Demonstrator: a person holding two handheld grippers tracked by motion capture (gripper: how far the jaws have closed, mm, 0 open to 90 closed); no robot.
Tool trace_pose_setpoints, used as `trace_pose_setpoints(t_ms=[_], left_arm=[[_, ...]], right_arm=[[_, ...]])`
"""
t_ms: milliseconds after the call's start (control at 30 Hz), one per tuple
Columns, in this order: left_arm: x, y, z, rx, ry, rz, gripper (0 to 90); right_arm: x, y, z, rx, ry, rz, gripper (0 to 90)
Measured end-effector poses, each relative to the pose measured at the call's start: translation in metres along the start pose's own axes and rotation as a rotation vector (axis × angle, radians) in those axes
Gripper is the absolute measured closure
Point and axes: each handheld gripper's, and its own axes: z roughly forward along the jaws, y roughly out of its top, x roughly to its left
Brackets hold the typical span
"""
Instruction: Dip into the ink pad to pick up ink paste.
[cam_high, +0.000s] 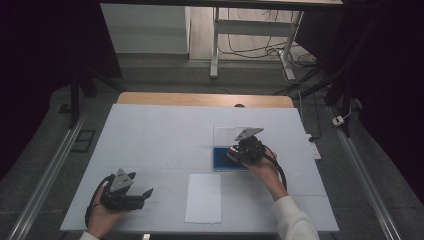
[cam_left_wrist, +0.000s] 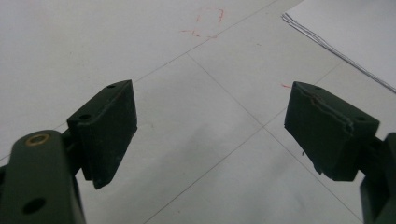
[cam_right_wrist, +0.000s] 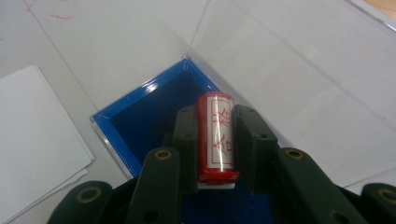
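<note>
Stamp (cam_right_wrist: 216, 137), clamped in right hand-held gripper (cam_right_wrist: 215, 140), hovers inside ink pad's blue rim (cam_right_wrist: 140, 100).

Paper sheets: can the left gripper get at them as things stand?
Probably yes. The left gripper is open with nothing between its jaws, resting on the table beside the paper sheets, with bare surface between them. The right gripper is busy farther back, holding a red stamp over the blue ink pad.

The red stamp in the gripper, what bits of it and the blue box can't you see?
- Stamp: its underside is hidden in the right gripper view; the right gripper pads cover its sides.
- Stamp label: red characters too blurred to read.
- Blue box: near part hidden behind the jaws.
- High view: the stamp is too small and lies under the gripper.
</note>
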Motion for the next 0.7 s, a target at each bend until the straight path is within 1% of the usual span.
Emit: trace_pose_setpoints(t_ms=[67, 133, 333, 367, 400, 467, 500, 533, 567, 633, 700], left_arm=[[0.000, 0.000, 0.000, -0.002, -0.001, -0.001, 17.4], [0.000, 0.000, 0.000, -0.004, -0.002, -0.001, 17.4], [0.000, 0.000, -0.001, -0.007, -0.002, -0.001, 17.4], [0.000, 0.000, -0.001, -0.008, -0.002, -0.002, 17.4], [0.000, 0.000, -0.001, -0.009, -0.003, -0.004, 17.4], [0.001, 0.000, -0.001, -0.012, -0.001, -0.006, 17.4], [0.001, 0.000, -0.001, -0.012, -0.001, -0.005, 17.4], [0.001, 0.000, -0.001, -0.012, -0.001, -0.004, 17.4], [0.001, 0.000, -0.001, -0.012, -0.001, -0.004, 17.4], [0.001, 0.000, -0.001, -0.011, -0.001, -0.003, 17.4], [0.001, 0.000, -0.001, -0.011, 0.001, -0.003, 17.4]], right_arm=[[0.000, 0.000, 0.000, -0.004, 0.000, -0.002, 71.5], [-0.001, -0.001, 0.000, -0.007, 0.008, 0.006, 71.5], [-0.001, -0.001, 0.000, -0.011, 0.007, 0.006, 71.2], [-0.002, -0.001, -0.001, -0.015, 0.006, 0.002, 71.1], [-0.003, -0.001, -0.002, -0.032, 0.012, 0.006, 71.0], [-0.004, 0.000, -0.007, -0.031, 0.017, 0.005, 70.9], [-0.004, 0.000, -0.009, -0.044, -0.003, -0.004, 70.9], [-0.006, -0.001, -0.013, -0.063, -0.008, -0.002, 70.8], [-0.007, 0.000, -0.017, -0.093, -0.001, 0.020, 70.9], [-0.010, 0.001, -0.028, -0.141, 0.002, 0.037, 70.9], [-0.011, 0.002, -0.037, -0.158, 0.006, 0.038, 70.9]])
